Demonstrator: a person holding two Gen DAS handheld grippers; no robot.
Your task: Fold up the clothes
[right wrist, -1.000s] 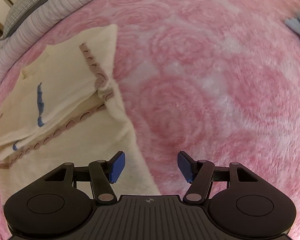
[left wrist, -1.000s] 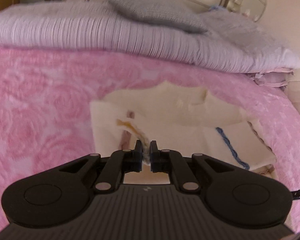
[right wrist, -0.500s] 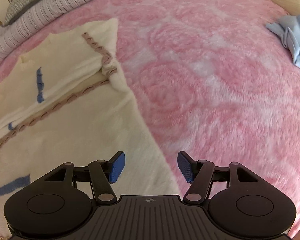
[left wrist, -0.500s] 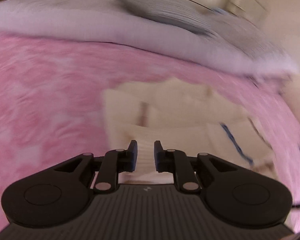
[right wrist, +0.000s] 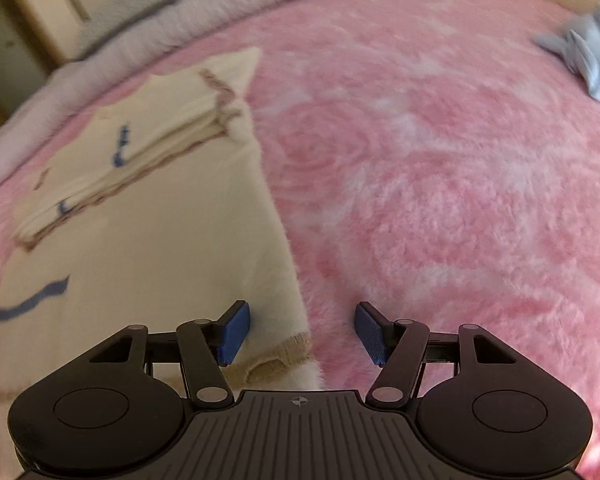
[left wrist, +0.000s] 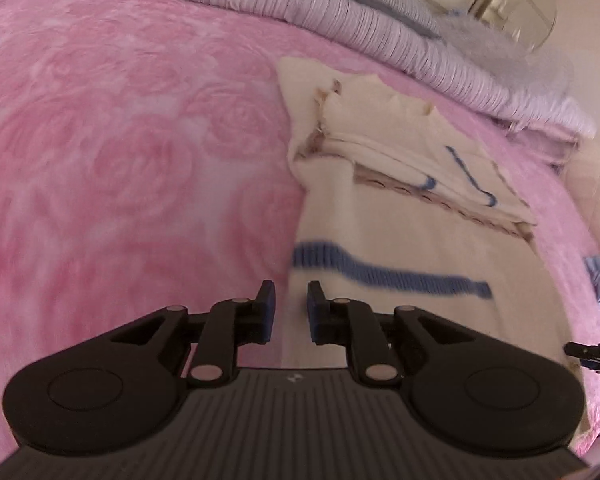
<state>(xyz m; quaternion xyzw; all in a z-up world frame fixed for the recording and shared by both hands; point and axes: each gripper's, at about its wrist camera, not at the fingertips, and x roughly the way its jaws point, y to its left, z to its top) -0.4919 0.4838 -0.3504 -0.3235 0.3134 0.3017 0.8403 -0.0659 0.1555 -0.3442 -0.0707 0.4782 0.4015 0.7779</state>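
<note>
A cream knitted garment (left wrist: 400,240) with a blue stripe and brown trim lies flat on the pink rose blanket (left wrist: 120,168), its far part folded over into a layered band. My left gripper (left wrist: 288,304) hovers over the garment's near left edge. Its jaws stand a narrow gap apart and are closing, and the pads press on nothing. In the right wrist view the same garment (right wrist: 140,248) fills the left half. My right gripper (right wrist: 302,328) is open wide above the garment's near right corner with its brown hem, empty.
A lilac ribbed quilt (left wrist: 340,4) and grey pillows lie along the head of the bed. A crumpled light blue cloth (right wrist: 588,56) sits on the pink blanket (right wrist: 440,200) to the far right. A cupboard stands beyond the bed.
The left gripper let go of the folded cream layer, opened slightly and drew back to the garment's near left edge. The right gripper slid back along the right edge to the near corner, still open.
</note>
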